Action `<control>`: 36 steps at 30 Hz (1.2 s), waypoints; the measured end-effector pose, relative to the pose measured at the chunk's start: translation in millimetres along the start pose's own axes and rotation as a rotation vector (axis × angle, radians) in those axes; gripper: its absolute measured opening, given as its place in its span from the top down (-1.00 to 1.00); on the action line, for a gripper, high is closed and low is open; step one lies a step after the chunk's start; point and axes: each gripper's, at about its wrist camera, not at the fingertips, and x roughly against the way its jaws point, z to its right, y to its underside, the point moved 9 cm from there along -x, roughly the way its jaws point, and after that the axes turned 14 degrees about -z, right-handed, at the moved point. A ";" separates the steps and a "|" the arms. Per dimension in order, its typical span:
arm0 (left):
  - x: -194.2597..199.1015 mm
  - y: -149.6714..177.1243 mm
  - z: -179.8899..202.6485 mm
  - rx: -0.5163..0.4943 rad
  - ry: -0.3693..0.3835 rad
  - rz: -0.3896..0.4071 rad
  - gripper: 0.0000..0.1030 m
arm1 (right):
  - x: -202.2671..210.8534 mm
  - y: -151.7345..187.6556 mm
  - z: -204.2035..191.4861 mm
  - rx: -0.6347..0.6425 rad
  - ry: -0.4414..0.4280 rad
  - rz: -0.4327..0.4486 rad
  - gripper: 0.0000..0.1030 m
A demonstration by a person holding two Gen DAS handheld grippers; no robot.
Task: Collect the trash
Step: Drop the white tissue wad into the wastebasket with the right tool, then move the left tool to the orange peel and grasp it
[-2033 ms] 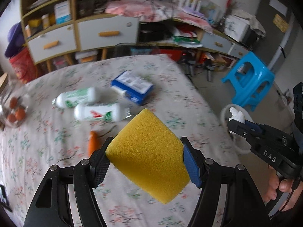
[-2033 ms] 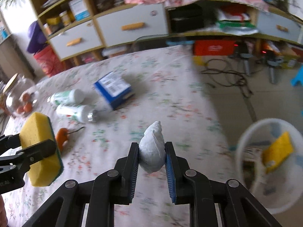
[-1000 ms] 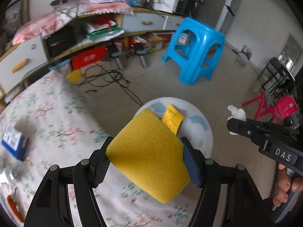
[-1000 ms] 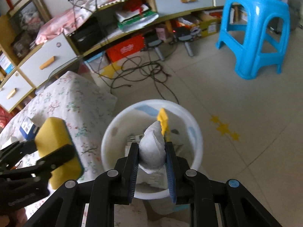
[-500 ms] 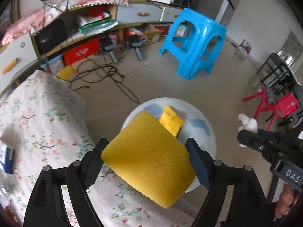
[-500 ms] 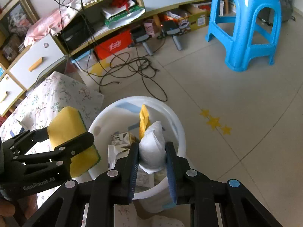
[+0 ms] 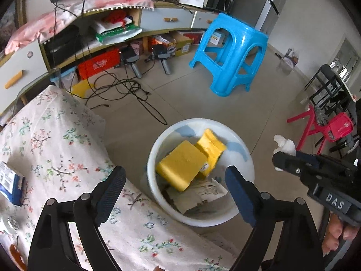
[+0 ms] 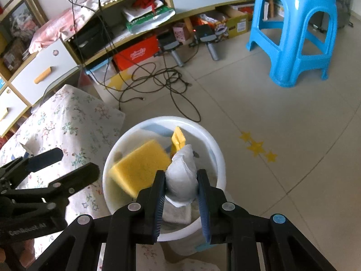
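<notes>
Hanging over the white bin (image 7: 153,149), the left claw (image 7: 174,187) is seen with its jaws spread wide, just having been opening, and nothing is left between them; the yellow sponge (image 7: 181,166) is caught blurred inside the bin, above the papers and beside a second yellow sponge (image 7: 211,148). A crumpled white tissue (image 8: 181,176) is pinched by the nearly closed right claw (image 8: 181,194), poised above the bin's near side. For this step to be done well, the tissue should be kept centred over the opening before release, clear of the rim and the flowered desk (image 7: 56,140), where a blue box (image 7: 10,186) is left to be collected
</notes>
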 end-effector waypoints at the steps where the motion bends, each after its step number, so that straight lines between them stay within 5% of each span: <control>1: 1.1 1.5 -2.6 0.004 -0.002 0.001 -0.77 | -0.6 0.3 0.5 0.000 -0.001 -0.002 0.49; 11: 21.9 31.5 -35.6 0.059 -0.024 -0.002 -0.77 | -7.6 -1.7 2.2 -0.007 0.013 -0.016 0.47; 16: 34.7 51.9 -49.0 0.086 -0.037 0.005 -0.86 | -7.4 -3.2 -0.4 -0.013 0.041 -0.012 -0.40; 36: 110.9 133.1 -149.8 0.276 -0.155 0.061 -0.90 | 4.4 1.2 -73.0 0.101 0.010 0.025 -0.56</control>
